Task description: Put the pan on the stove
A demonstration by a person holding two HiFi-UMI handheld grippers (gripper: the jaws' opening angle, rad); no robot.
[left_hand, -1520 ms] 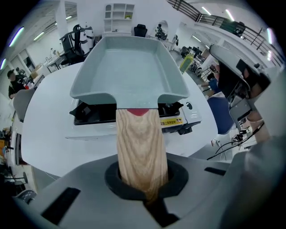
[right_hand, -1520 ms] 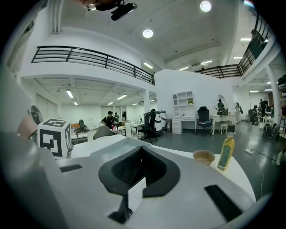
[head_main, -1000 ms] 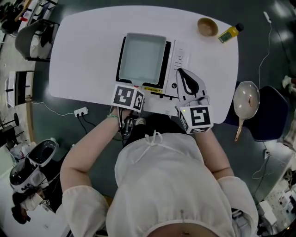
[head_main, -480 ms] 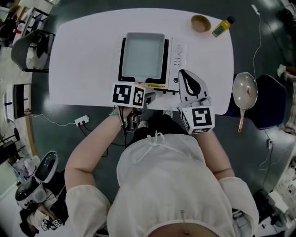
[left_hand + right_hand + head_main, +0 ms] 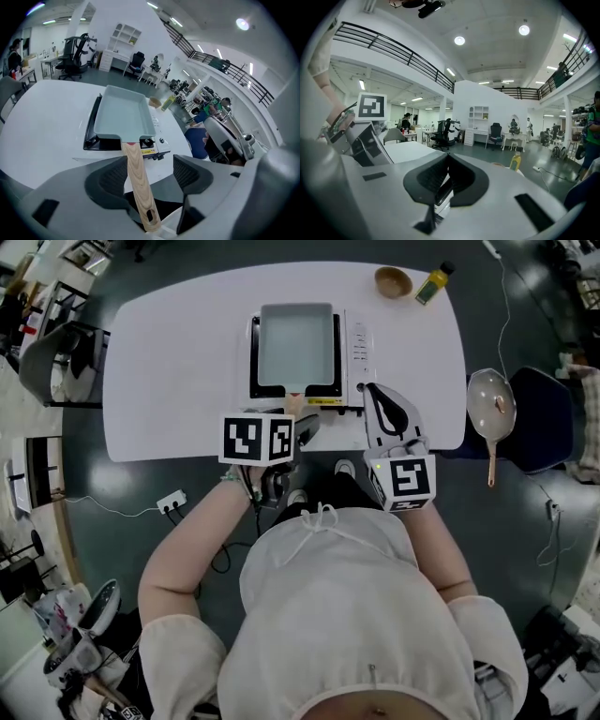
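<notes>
A pale grey-green rectangular pan (image 5: 295,343) rests on the portable stove (image 5: 354,345) in the middle of the white table (image 5: 169,362). Its wooden handle (image 5: 138,180) points back toward me. My left gripper (image 5: 150,176) sits at the table's near edge with its jaws opening. The handle lies between them, close to the left pad, with a clear gap on the right side. In the head view the left gripper (image 5: 300,427) is just below the stove. My right gripper (image 5: 377,397) hovers by the stove's control panel, and in its own view the right gripper (image 5: 447,176) is shut on nothing.
A wooden bowl (image 5: 393,281) and a yellow oil bottle (image 5: 429,283) stand at the table's far right corner. A round pan (image 5: 492,416) lies on a dark chair beside the table's right end. A power strip (image 5: 171,503) lies on the floor at the left.
My left gripper's jaws have spread apart and let go of the pan's handle. The pan stays on the stove. The right gripper has hardly moved.
</notes>
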